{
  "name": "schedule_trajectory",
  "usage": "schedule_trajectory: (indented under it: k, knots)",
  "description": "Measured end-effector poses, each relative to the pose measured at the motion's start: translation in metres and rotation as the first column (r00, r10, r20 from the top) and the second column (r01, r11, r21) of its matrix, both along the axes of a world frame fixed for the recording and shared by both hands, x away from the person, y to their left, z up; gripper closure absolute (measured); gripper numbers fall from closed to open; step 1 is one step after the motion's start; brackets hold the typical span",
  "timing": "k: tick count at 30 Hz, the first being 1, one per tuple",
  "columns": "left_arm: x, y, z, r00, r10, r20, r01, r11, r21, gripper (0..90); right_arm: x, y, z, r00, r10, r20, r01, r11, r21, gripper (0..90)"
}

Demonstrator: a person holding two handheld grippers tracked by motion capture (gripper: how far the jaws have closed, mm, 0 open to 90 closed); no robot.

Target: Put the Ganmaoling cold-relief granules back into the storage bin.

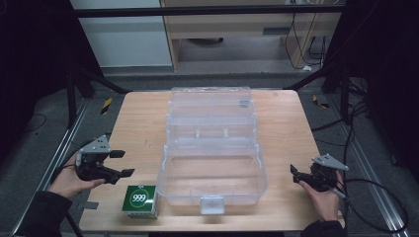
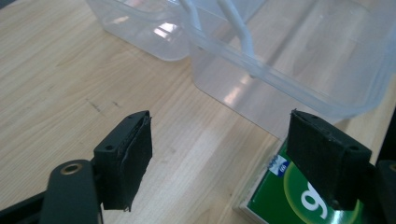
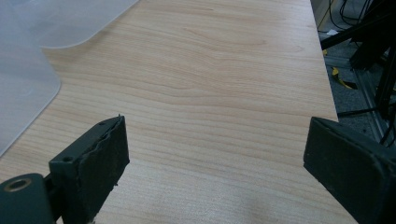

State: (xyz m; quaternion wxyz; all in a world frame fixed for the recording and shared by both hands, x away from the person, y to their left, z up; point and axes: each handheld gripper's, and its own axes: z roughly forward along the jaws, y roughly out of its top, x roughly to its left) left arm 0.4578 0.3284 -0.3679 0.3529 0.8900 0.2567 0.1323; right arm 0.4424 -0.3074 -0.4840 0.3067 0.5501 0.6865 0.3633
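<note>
A clear plastic storage box (image 1: 212, 170) stands open in the middle of the wooden table (image 1: 286, 128), its lid (image 1: 211, 111) laid back behind it. A green carton marked 999 (image 1: 141, 201) sits at the front left, beside the box. My left gripper (image 1: 121, 164) is held open just left of the box, behind the carton; in the left gripper view the carton (image 2: 289, 198) lies under the right jaw and the box (image 2: 299, 60) is ahead. My right gripper (image 1: 294, 174) stands open at the box's right, over bare wood (image 3: 210, 93).
The table's right edge (image 3: 327, 88) drops to a dark floor with cables and frame legs (image 1: 346, 98). A white latch tab (image 1: 212, 204) sticks out at the box's front. Bare wood lies on both sides of the box.
</note>
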Motion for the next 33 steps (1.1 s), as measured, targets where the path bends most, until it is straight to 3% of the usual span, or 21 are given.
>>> schedule_trajectory:
  k: [5, 9, 15, 21, 27, 30, 33]
  knots:
    - [-0.003, -0.003, -0.001, 0.9981, -0.061, -0.015, 0.061, 0.9969, 0.050, 20.0, 0.000, 0.000, -0.001, 1.0000, 0.000, -0.002, 0.000, 1.000, -0.001, 7.0]
    - [-0.007, -0.006, -0.001, 0.9937, -0.107, -0.033, 0.109, 0.9917, 0.067, 18.9, 0.001, 0.001, -0.001, 1.0000, 0.004, -0.007, -0.004, 1.000, -0.001, 6.9]
    - [-0.011, -0.013, 0.000, 0.9837, -0.174, -0.043, 0.179, 0.9727, 0.148, 15.6, 0.001, 0.001, -0.002, 0.9999, 0.005, -0.012, -0.005, 1.000, 0.000, 6.7]
    - [-0.013, -0.018, 0.000, 0.9772, -0.206, -0.053, 0.212, 0.9602, 0.182, 11.9, 0.001, 0.001, -0.002, 0.9998, 0.007, -0.018, -0.007, 1.000, 0.001, 6.4]
    - [-0.016, -0.025, -0.003, 0.9687, -0.238, -0.069, 0.248, 0.9376, 0.243, 7.9, 0.001, 0.001, -0.003, 0.9998, 0.006, -0.020, -0.006, 1.000, -0.003, 6.2]
    - [-0.018, -0.029, -0.005, 0.9628, -0.258, -0.081, 0.270, 0.9214, 0.279, 6.3, 0.001, 0.001, -0.003, 0.9997, 0.009, -0.023, -0.009, 1.000, -0.008, 6.0]
    - [-0.021, -0.033, -0.006, 0.9570, -0.276, -0.090, 0.290, 0.9106, 0.294, 5.6, 0.001, 0.001, -0.003, 0.9997, 0.008, -0.023, -0.008, 1.000, -0.006, 5.8]
